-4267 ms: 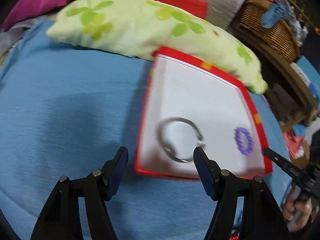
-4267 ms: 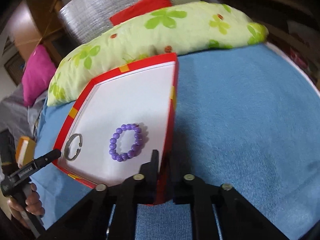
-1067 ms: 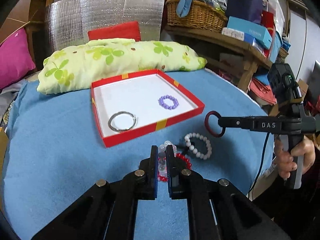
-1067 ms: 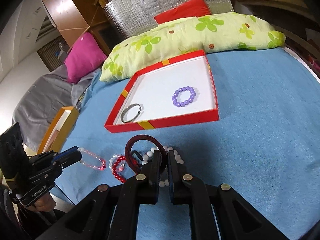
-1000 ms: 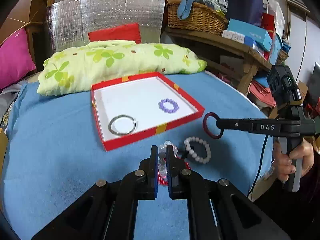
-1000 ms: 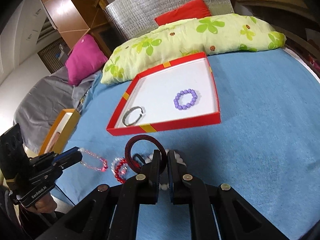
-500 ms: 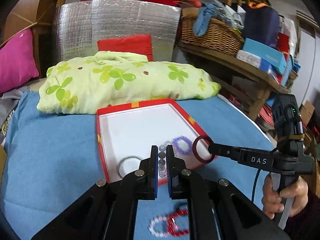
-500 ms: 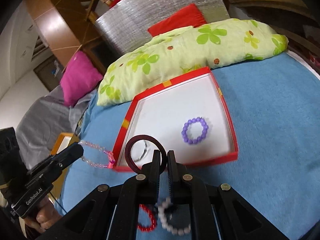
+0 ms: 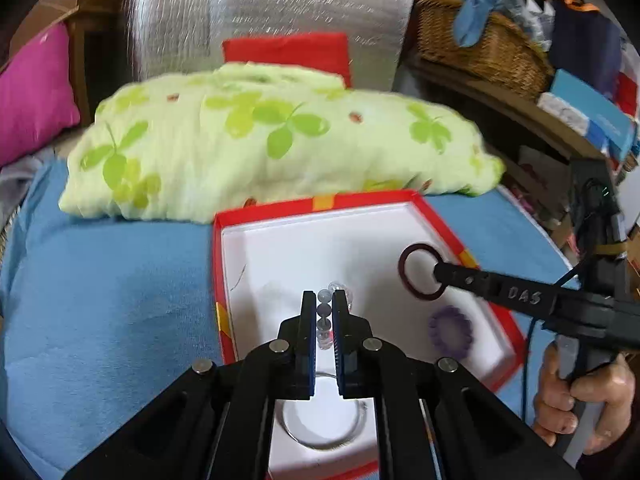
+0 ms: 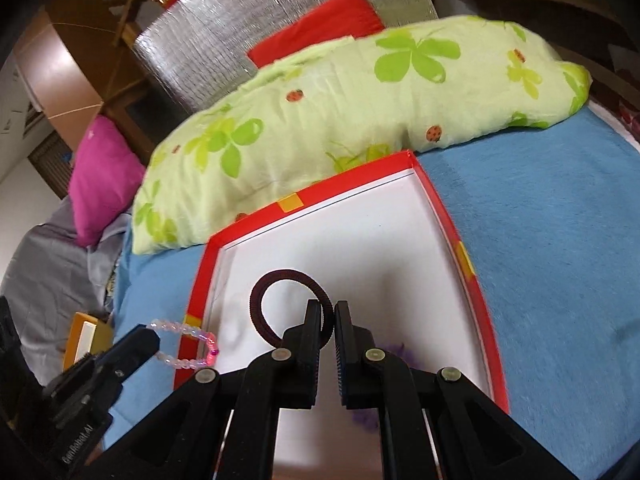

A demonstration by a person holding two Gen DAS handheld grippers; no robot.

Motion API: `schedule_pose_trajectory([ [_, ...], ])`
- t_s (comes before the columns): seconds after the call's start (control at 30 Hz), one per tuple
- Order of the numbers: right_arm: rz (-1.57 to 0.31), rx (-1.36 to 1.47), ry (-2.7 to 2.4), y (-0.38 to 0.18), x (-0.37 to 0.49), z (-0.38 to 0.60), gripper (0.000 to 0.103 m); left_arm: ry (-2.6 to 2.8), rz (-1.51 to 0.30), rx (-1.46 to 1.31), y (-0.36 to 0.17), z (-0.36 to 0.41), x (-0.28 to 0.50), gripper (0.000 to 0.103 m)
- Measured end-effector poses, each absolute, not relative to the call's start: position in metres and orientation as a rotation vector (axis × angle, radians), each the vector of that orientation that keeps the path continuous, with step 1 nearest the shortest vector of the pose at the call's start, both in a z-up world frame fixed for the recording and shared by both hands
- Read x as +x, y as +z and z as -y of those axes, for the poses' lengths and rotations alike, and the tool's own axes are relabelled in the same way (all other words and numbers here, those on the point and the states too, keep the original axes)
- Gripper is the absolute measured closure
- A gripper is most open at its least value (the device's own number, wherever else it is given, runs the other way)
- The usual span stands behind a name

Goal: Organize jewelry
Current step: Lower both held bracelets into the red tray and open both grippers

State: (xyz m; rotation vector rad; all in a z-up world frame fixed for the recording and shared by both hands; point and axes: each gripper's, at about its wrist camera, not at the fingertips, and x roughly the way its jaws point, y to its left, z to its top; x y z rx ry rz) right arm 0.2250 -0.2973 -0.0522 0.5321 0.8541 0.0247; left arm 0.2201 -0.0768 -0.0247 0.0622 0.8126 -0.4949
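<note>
Both claws have travelled from the near edge of the blue-covered bed [image 9: 100, 280], where loose bracelets lay a second ago, to hang over the red tray [image 9: 456, 240]; those bracelets on the cover are now out of view.

At far left a pink cushion [image 9: 32, 92] leans by the wooden frame. A green leaf-print pillow [image 9: 256, 140] lies along the far side of the bed, its near edge close to the tray's far rim, with a red cushion [image 9: 288, 52] and a silver foil panel [image 9: 272, 8] behind it.

The left claw [image 9: 324, 312] is pinched narrow on a clear bead bracelet [image 9: 323, 316], the beads stacked between its pads over the left half of the white tray floor. In the right wrist view that bracelet [image 10: 184, 340] hangs out past the tray's left rim, pale pink with one bright bead. Below the left claw a silver bangle [image 9: 324, 420] rests on the tray floor.

The right claw [image 10: 328, 316] is clamped tight on a dark maroon ring [image 10: 280, 300], held upright above the tray's middle. A purple bead bracelet [image 9: 450, 330] lies in the tray at near right, blurred. A hand [image 9: 580, 400] grips the right tool's handle. A wicker basket [image 9: 480, 40] sits on a shelf at far right.
</note>
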Motion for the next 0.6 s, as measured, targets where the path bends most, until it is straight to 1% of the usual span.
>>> schedule_pose_trajectory([
  [0.17,-0.920,0.536,-0.010,-0.067,0.244,0.297,0.095,-0.478,-0.865,0.100,-0.039,0.086,0.235,0.095],
  [0.47,-0.980,0.521,0.015,-0.078,0.255,0.290,0.094,-0.453,-0.870,0.211,-0.043,0.107,0.241,0.095],
  [0.5,-0.986,0.529,0.019,-0.078,0.255,0.291,0.094,-0.449,-0.871,0.217,-0.042,0.108,0.239,0.092],
  [0.53,-0.990,0.538,0.021,-0.078,0.255,0.293,0.093,-0.445,-0.870,0.220,-0.041,0.108,0.239,0.085],
  [0.57,-0.984,0.555,0.029,-0.078,0.252,0.296,0.092,-0.440,-0.863,0.223,-0.040,0.107,0.237,0.080],
  [0.6,-0.974,0.567,0.039,-0.076,0.252,0.297,0.087,-0.430,-0.848,0.226,-0.038,0.106,0.235,0.070],
])
